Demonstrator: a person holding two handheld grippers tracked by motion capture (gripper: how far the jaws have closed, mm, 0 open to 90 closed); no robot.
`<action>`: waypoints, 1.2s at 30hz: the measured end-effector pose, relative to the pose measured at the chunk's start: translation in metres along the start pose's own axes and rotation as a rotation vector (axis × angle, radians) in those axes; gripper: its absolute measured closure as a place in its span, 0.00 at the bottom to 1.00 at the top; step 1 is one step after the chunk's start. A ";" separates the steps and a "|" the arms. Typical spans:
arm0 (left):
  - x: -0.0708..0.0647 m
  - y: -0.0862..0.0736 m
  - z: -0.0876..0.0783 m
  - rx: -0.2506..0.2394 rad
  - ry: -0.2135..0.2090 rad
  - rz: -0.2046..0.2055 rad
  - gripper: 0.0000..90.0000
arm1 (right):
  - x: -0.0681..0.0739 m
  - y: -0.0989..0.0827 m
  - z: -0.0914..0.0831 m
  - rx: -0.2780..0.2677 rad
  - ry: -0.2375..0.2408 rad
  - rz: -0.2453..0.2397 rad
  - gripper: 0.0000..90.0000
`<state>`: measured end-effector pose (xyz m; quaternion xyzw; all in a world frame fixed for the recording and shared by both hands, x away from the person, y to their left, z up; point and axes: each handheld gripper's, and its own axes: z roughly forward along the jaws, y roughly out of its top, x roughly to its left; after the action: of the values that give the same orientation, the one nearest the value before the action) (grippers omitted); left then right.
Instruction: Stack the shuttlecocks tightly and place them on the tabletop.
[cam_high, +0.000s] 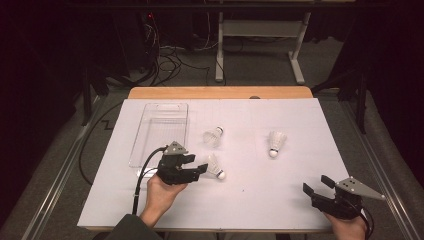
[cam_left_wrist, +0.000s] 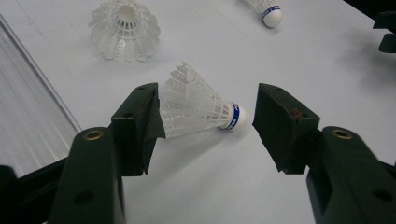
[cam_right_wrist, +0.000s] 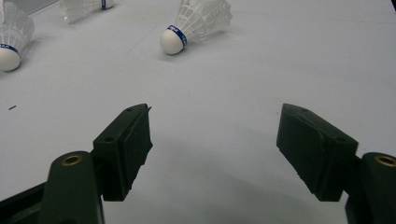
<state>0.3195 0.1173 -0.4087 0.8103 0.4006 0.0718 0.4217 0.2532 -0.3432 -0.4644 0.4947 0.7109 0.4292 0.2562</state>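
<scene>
The left gripper (cam_left_wrist: 208, 122) stands with its blocky matte-black jaws spread wide around the nearest shuttlecock (cam_left_wrist: 198, 108), which lies on its side on the smooth white table (cam_high: 280, 195), its lacy white plastic skirt just at one pad and its rounded, blue-banded cork tip clear of the other. The right gripper (cam_right_wrist: 214, 149) hovers over bare tabletop, jaws likewise spread. A clear, ribbed plastic tray (cam_high: 161, 131) lies beside two more shuttlecocks.
</scene>
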 end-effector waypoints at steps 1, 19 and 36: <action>-0.001 0.003 0.002 0.000 0.003 0.000 0.46 | 0.000 0.000 0.000 0.002 0.001 0.000 0.30; -0.001 0.024 0.020 0.027 0.039 0.003 0.46 | 0.001 0.000 0.000 0.003 0.003 -0.003 0.30; 0.002 0.041 0.039 0.092 0.072 -0.006 0.45 | 0.001 0.000 0.001 0.001 0.004 -0.008 0.30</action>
<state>0.3628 0.0809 -0.4038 0.8245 0.4208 0.0813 0.3694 0.2534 -0.3421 -0.4644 0.4912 0.7136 0.4287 0.2564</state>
